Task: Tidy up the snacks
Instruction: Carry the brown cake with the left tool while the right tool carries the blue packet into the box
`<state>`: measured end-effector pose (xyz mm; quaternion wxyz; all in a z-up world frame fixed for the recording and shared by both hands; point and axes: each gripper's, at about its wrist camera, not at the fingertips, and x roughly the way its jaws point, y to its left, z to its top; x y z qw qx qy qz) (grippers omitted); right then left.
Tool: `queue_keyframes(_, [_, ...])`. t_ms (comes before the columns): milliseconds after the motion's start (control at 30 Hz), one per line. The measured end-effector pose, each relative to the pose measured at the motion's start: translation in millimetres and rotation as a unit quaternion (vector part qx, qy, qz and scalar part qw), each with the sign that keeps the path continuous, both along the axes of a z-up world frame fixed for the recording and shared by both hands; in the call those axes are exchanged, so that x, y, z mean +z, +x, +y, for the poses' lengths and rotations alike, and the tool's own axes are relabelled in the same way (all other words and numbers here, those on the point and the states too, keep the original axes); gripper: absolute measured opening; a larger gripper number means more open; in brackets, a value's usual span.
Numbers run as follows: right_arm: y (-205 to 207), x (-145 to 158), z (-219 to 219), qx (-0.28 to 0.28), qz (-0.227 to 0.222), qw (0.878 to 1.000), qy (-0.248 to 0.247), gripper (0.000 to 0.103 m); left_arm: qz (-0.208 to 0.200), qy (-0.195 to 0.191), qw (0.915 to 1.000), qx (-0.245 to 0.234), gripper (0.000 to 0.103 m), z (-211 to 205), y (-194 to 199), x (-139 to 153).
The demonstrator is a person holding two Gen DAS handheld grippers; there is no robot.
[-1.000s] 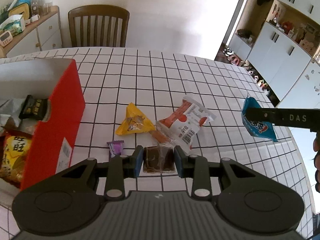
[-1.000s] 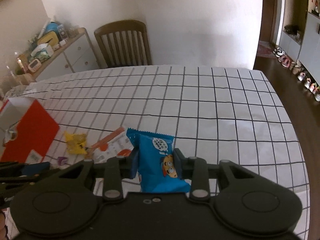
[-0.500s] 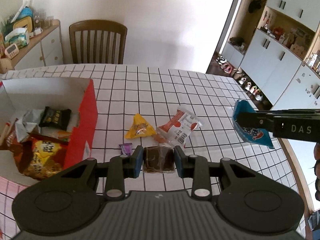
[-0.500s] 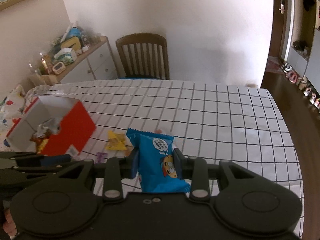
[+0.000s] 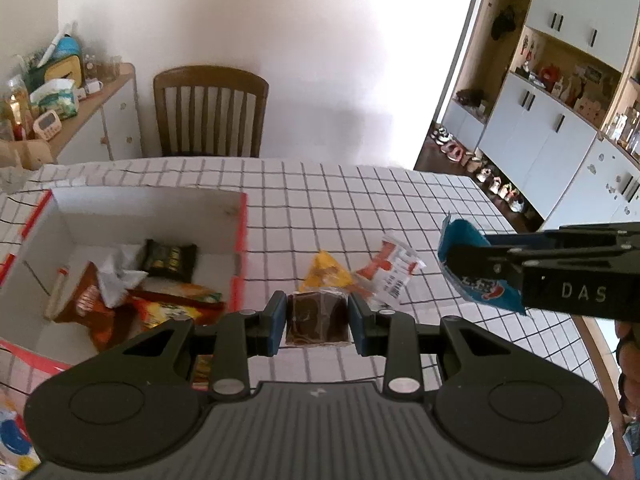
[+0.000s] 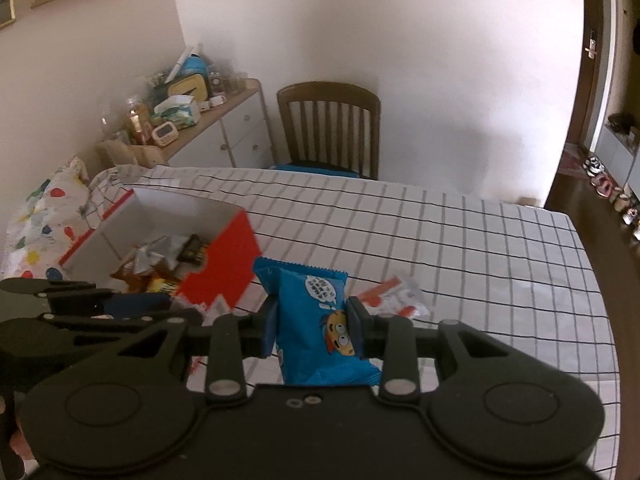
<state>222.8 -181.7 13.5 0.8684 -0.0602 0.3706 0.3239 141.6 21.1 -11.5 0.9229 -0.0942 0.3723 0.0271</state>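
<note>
Left hand-held gripper clamps a brown snack square, held just right of the red box. Right hand-held gripper grips a blue snack packet, farther right of the box. Yellow packet and red-white packet lie on worktop beside the box.

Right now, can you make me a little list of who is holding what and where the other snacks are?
left gripper: jaws shut on the brown snack, held above the table
right gripper: jaws shut on the blue packet
red box: open, with several snacks inside, among them a black packet
on table: yellow snack; red-and-white packet
behind table: wooden chair
</note>
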Motion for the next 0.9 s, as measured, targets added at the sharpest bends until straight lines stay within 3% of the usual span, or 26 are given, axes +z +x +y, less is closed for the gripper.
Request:
queue_keyframes(567, [-29, 13, 107, 0.025, -0.014, 1.000, 0.001, 0.033, -0.023, 0.033, 0.9987, 0.030, 0.032, 118, -9, 20])
queue_keyframes(900, [-30, -1, 174, 0.032, -0.010, 0.999, -0.018, 0.033, 0.003, 0.041, 0.9977, 0.054, 0.032, 191, 18, 1])
